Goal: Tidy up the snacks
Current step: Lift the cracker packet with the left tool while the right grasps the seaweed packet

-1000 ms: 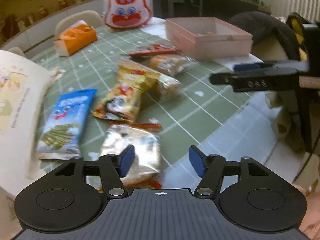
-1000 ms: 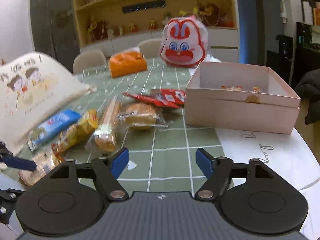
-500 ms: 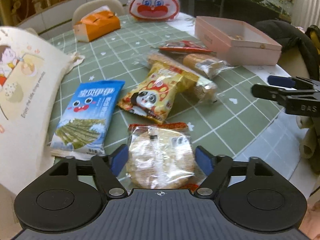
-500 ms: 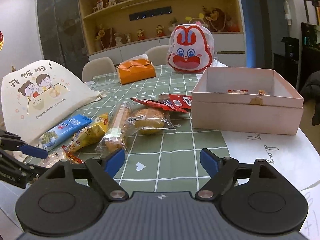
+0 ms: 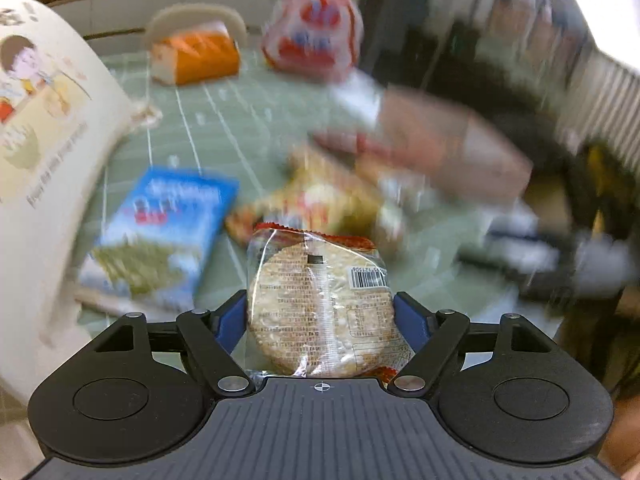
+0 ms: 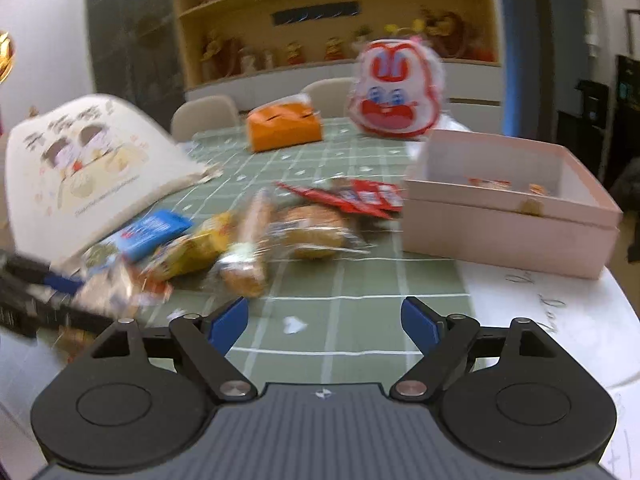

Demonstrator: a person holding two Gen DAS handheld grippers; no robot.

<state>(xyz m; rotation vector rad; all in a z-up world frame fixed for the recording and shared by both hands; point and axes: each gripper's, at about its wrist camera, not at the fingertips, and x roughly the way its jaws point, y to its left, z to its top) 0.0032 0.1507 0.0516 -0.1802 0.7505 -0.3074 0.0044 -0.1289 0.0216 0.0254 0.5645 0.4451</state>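
1. Now, at far left, a cream tote bag [image 5: 44, 128] lies on the green tabletop [image 5: 256, 120], with a blue snack pack [image 5: 160, 232] just beside it.
2. Centre left, the left gripper [image 5: 320, 316] has its blue fingers [image 5: 230, 318] closed against both sides of a rice cracker pack [image 5: 320, 304]; the sharp pack against a blurred background suggests it is lifted and being carried.
3. Further right, a yellow pack [image 6: 200, 248], bread rolls [image 6: 308, 232] and red sachets [image 6: 360, 196] lie loose in a heap on the tabletop.
4. At right, the open pink box [image 6: 508, 236] holds a few small items; the right gripper [image 6: 324, 324] hovers near it with fingers wide and nothing between them.
5. The step in hand appears to be the transfer of the cracker pack. Next, it likely needs carrying across the heap to the box, then releasing inside the walls without crushing the cracker.
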